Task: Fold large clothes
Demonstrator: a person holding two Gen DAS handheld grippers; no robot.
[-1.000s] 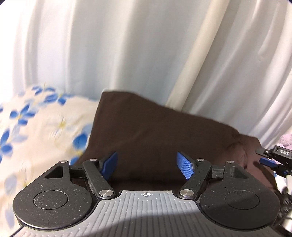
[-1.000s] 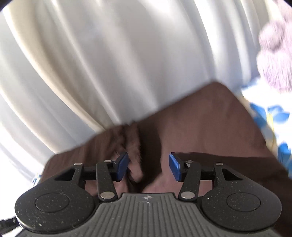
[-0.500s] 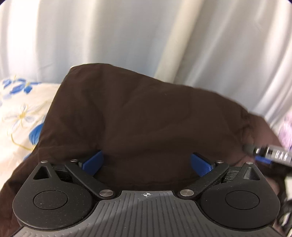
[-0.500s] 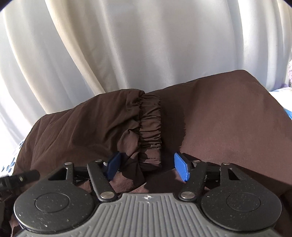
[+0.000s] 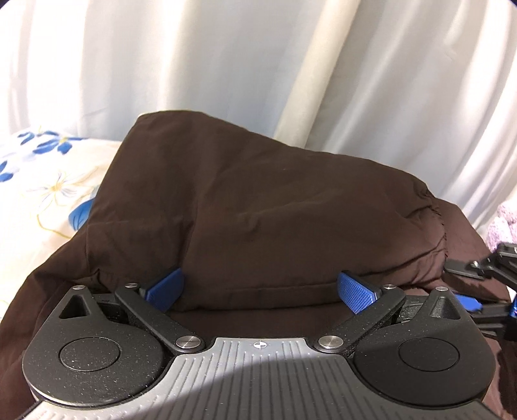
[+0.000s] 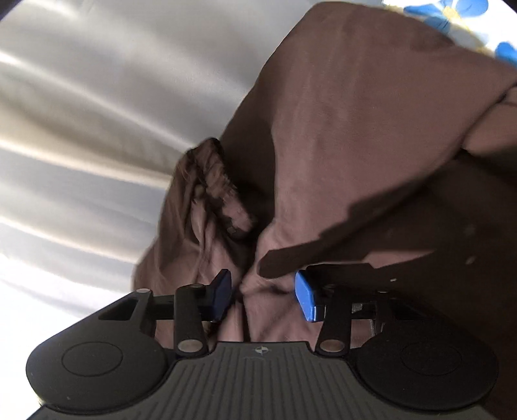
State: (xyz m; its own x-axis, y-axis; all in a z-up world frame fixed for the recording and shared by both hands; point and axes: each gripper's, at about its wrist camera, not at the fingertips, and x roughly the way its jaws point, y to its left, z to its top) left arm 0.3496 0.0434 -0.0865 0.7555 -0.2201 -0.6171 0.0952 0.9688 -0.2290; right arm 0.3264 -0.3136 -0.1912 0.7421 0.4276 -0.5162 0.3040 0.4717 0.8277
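A large dark brown garment (image 5: 274, 200) lies folded in a mound on a floral bedsheet (image 5: 42, 181). My left gripper (image 5: 261, 290) is low at its near hem, jaws wide open; the hem's folded edge runs between the blue pads (image 5: 164, 287) without being pinched. In the right wrist view, which is tilted and blurred, the same garment (image 6: 355, 113) fills the frame, with a gathered elastic band (image 6: 223, 200) at the middle. My right gripper (image 6: 263, 295) is closing, with a raised fold of brown cloth between its pads and a little gap still showing.
White curtains (image 5: 226, 64) hang close behind the garment. The right gripper's black frame (image 5: 484, 274) shows at the left view's right edge, beside a fluffy lilac item (image 5: 504, 223). The floral bedsheet (image 6: 452, 13) shows at the top right of the right view.
The left jaws spread from half open to wide and sank onto the garment's near hem. The right gripper dropped and rolled, and its jaws opened wider, then narrowed around a fold of cloth.
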